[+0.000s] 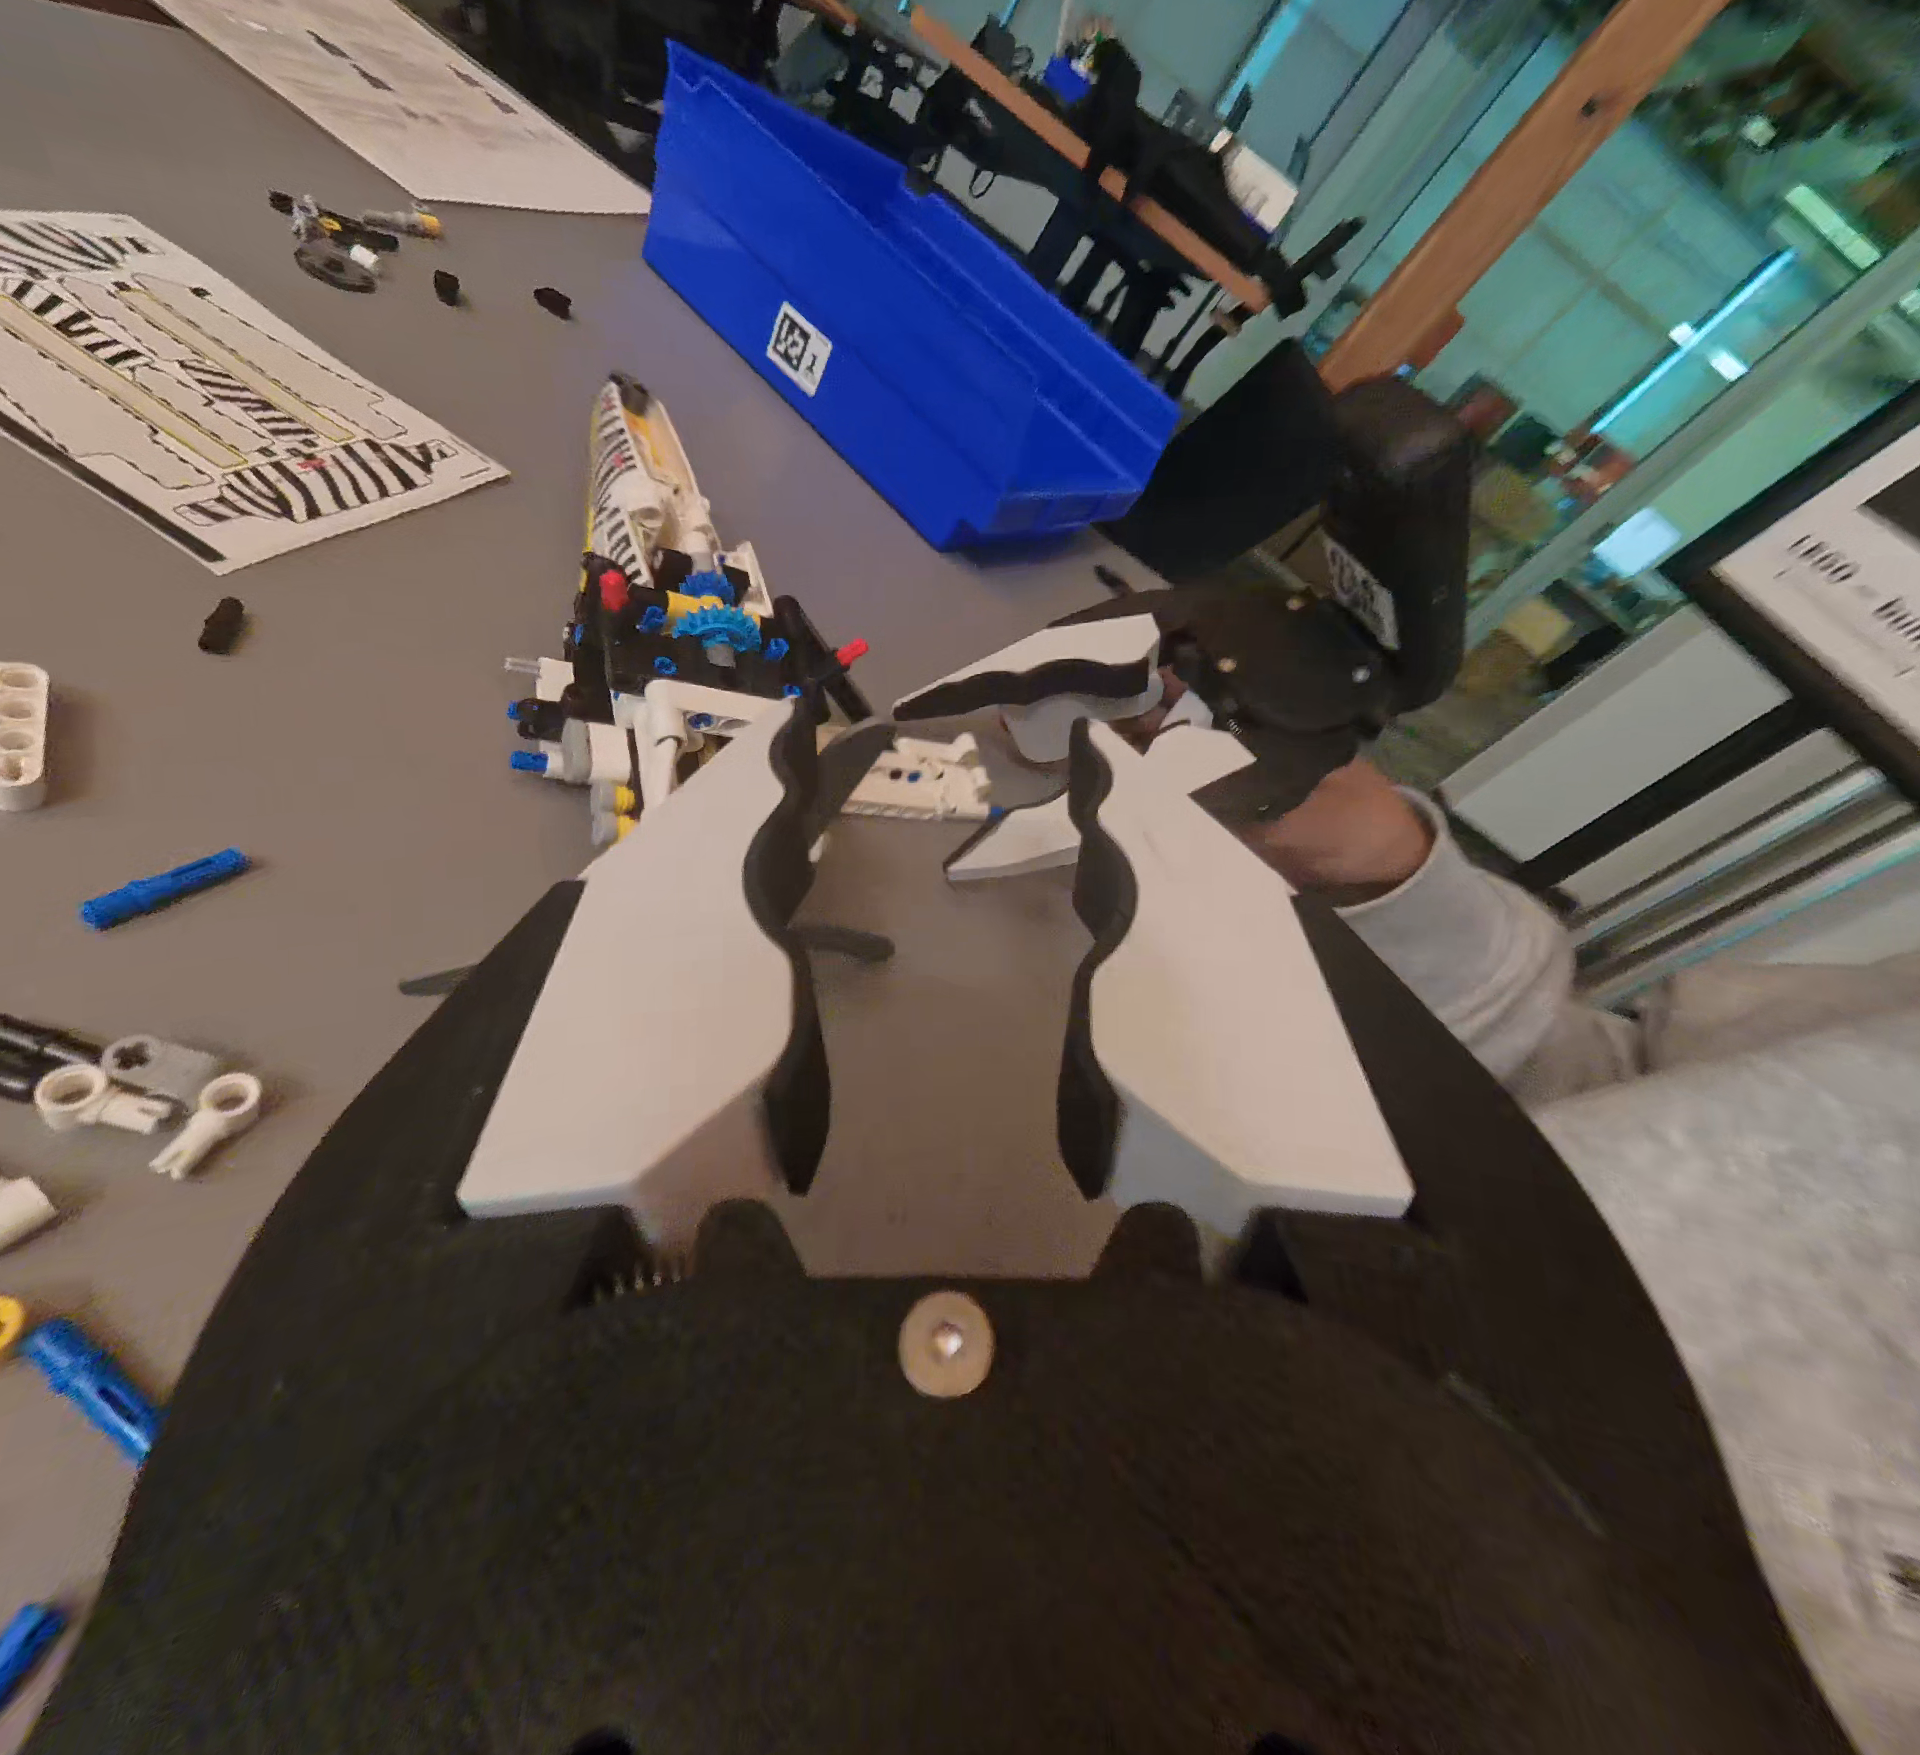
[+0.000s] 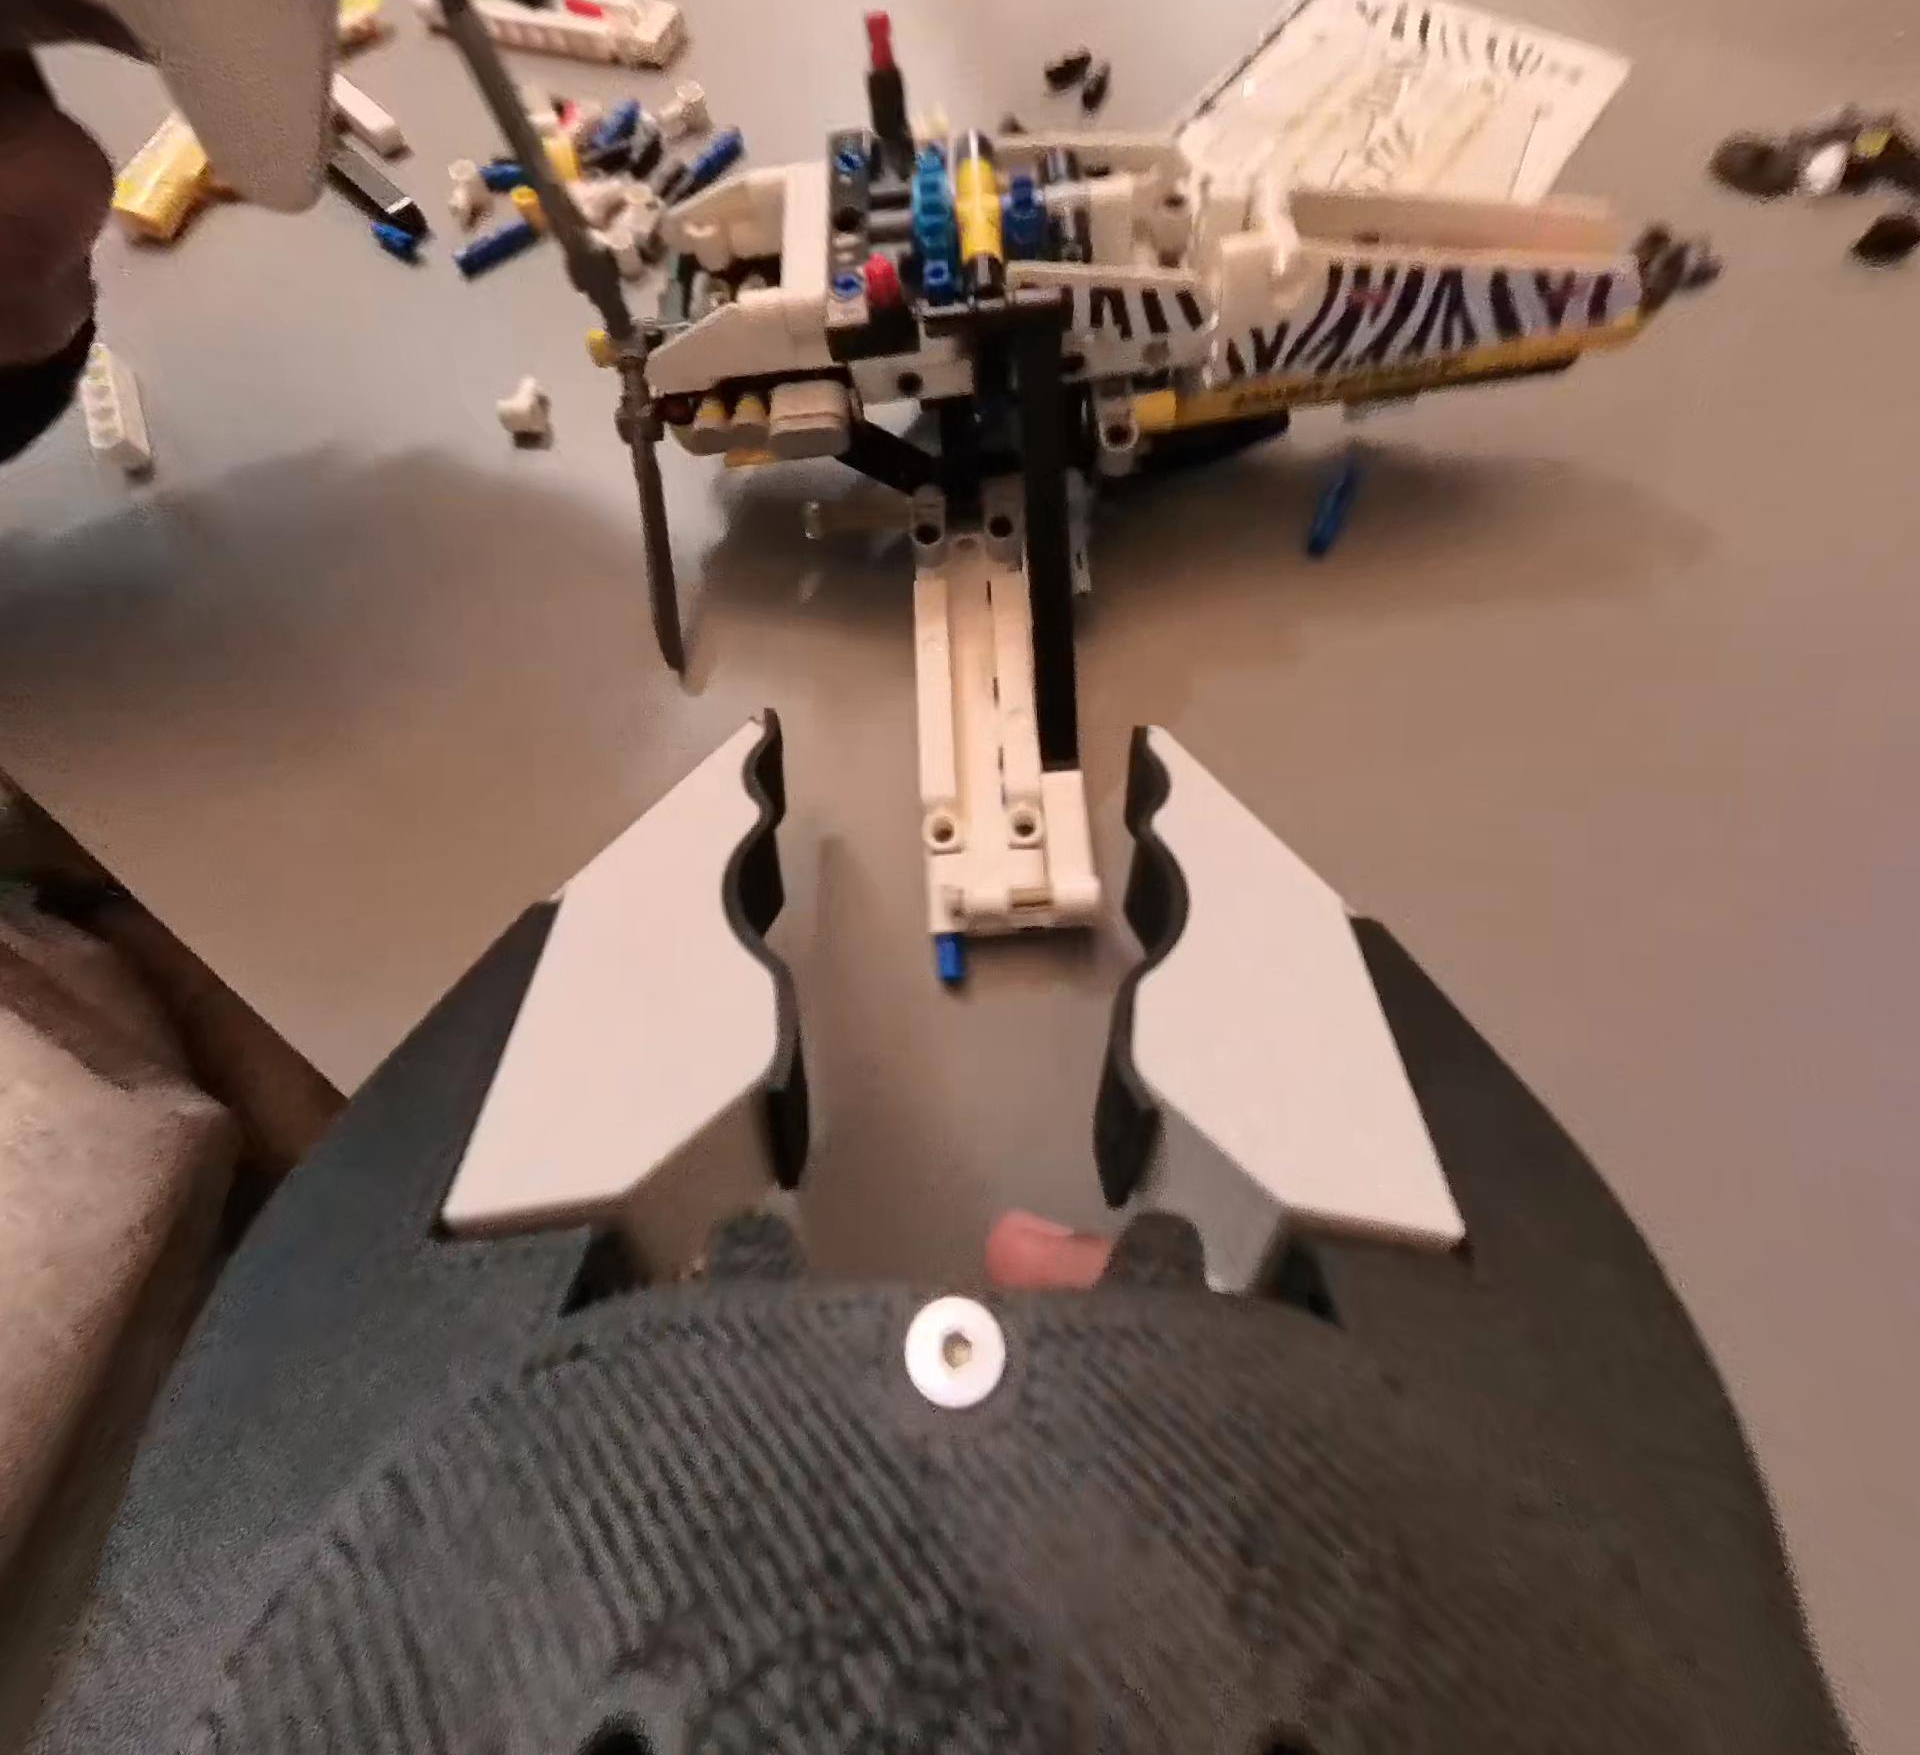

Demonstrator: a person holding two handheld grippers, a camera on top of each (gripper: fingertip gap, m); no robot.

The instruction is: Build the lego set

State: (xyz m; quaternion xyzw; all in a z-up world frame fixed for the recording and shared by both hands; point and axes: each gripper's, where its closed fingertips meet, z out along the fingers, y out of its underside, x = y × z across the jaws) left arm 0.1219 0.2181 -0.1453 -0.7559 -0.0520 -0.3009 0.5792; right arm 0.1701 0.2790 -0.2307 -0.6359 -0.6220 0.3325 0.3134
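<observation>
Both jaws of the right gripper (image 2: pixel 951 739) stood apart, empty, straddling the model's (image 2: pixel 1039 292) white wing (image 2: pixel 992 770) on the grey table (image 2: pixel 1455 666). Beyond, the left gripper (image 1: pixel 935 739) also gaped — seemingly nothing held. A good grip meant closing squarely across the wing — steadying, not levering.

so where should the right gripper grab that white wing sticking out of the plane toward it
Probably at the blocky outer tip of the white wing, coming straight in along the table with the open right gripper. The wing is a narrow, flat-sided beam pointing into the gap between the fingers, so they can close on its two long sides. Further in, black struts crowd it.
</observation>
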